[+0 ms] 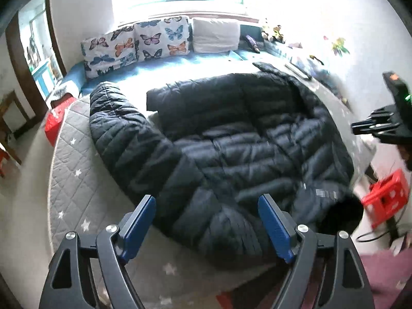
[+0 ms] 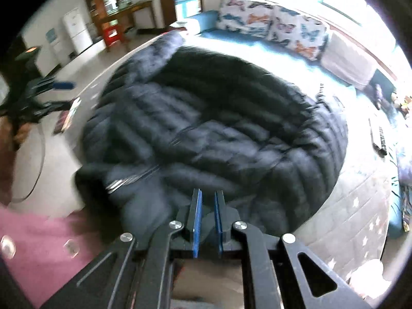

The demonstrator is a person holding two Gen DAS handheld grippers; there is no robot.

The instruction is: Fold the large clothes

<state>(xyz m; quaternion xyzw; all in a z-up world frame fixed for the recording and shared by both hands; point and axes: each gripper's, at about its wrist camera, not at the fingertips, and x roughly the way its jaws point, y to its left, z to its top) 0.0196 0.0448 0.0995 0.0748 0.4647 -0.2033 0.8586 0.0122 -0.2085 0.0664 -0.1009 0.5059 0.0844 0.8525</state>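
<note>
Black quilted puffer jacket fills centre frame (partly folded); left gripper gapes, right gripper nearly shut, grasp unclear; likely next: sleeve inward.

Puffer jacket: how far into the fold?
Early. Done: puffer jacket spread on the quilted bed. In hand: nothing; left gripper open above it, right gripper nearly closed, apparently empty. Left: sleeve still out, body unfolded.

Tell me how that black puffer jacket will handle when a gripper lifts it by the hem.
The jacket will probably sag and drape: it already lies in soft folds on the quilt. Its puffy quilted channels suggest that it is light for its bulk. The shiny shell looks slippery, so the nearly closed right gripper at its near edge may need a thick bunch.
</note>
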